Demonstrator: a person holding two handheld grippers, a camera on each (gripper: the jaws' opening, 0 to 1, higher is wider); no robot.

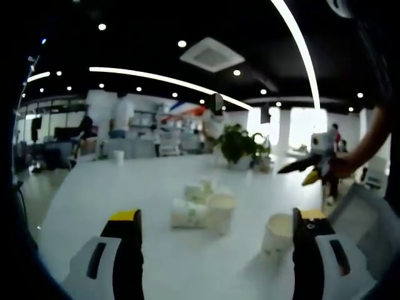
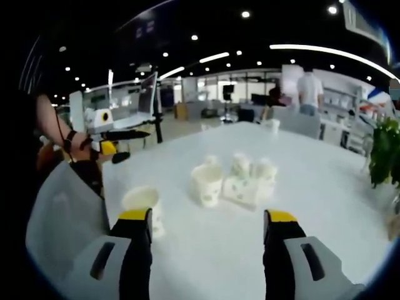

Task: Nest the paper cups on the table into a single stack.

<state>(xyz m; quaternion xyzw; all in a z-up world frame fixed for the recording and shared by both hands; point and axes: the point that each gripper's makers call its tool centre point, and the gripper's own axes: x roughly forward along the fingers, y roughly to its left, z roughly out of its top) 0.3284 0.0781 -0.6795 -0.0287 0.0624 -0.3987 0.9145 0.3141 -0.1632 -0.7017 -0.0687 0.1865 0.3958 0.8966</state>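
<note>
In the left gripper view, the left gripper (image 1: 215, 234) is seen with its two yellow-tipped jaws spread wide and nothing held between them, above a white table (image 1: 112, 187). A cluster of pale paper cups (image 1: 203, 206) is seen near the middle of the table, some upright and at least one lying on its side; their exact number cannot be told because of blur. A single cup (image 1: 277, 234) stands apart to the right, partly hidden behind the right jaw. The right gripper (image 1: 309, 165) is seen at the right edge, held in a hand. A potted plant (image 1: 240, 145) stands at the table's far side. In the right gripper view, the right gripper (image 2: 209, 240) is likewise shown wide apart and empty. The cluster of cups (image 2: 234, 180) lies ahead between the jaws, faintly printed, and the single cup (image 2: 140, 203) stands beside the left jaw, partly covered by it. The left gripper (image 2: 119, 140) is seen at the left, cut off by a chair back (image 2: 62, 212).
</note>
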